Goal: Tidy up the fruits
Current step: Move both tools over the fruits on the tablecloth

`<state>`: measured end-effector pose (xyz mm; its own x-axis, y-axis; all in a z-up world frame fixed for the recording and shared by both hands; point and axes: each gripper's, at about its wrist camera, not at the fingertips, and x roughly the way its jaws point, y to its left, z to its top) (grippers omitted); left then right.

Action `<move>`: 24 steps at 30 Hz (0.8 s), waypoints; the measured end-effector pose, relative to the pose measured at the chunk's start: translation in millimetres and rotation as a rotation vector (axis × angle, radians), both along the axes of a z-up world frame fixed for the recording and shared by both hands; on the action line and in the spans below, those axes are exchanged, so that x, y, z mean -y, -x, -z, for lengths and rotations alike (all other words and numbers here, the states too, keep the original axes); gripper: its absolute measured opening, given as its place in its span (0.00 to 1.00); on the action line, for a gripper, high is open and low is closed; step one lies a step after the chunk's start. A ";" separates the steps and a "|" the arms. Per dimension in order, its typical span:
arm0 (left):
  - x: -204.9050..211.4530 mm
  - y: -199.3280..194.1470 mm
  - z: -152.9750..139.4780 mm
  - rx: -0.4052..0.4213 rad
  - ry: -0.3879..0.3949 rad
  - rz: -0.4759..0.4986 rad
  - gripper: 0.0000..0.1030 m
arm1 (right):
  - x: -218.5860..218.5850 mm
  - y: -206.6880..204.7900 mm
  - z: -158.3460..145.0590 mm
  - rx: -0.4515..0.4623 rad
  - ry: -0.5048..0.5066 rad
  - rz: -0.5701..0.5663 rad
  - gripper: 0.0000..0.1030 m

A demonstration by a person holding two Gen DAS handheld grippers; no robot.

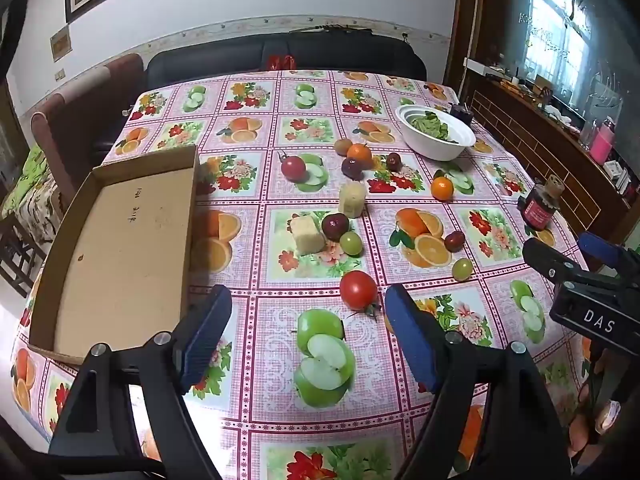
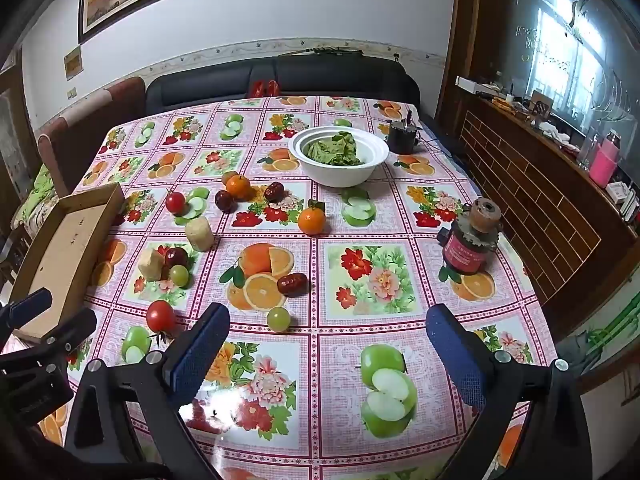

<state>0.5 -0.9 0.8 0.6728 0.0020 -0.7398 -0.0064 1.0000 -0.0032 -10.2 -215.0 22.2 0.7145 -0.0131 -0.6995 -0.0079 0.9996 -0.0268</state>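
Note:
Loose fruit lies scattered over the fruit-print tablecloth. A red tomato [image 1: 359,290] sits just beyond my left gripper [image 1: 308,336], which is open and holds nothing. An empty cardboard tray [image 1: 120,248] lies to its left. My right gripper [image 2: 328,354] hovers open over the cloth with nothing between its fingers. A green grape [image 2: 278,318] and a red date [image 2: 292,283] rest ahead of its left finger. Farther off are an orange [image 2: 311,220], a second orange [image 2: 238,185], dark plums, another tomato [image 2: 175,202] and two pale yellow chunks [image 2: 199,233].
A white bowl [image 2: 340,174] of green leaves stands at the back of the table. A red-labelled jar [image 2: 472,246] stands near the right edge. A dark sofa and a chair lie behind the table, and a wooden counter runs along the right.

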 end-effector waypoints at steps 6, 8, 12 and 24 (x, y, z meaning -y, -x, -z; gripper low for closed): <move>-1.6 3.5 2.8 0.005 0.031 -0.001 0.77 | -2.9 1.8 3.0 -0.011 0.007 -0.002 0.97; -1.0 4.9 3.4 0.006 0.026 0.003 0.77 | -2.0 -2.3 6.9 -0.010 0.008 -0.002 0.97; 1.8 3.1 3.9 -0.004 0.016 0.012 0.77 | -3.5 0.4 2.5 -0.009 0.009 -0.005 0.97; 10.2 14.7 4.6 -0.006 0.009 0.042 0.77 | 6.4 -0.2 4.6 -0.023 -0.021 -0.011 0.97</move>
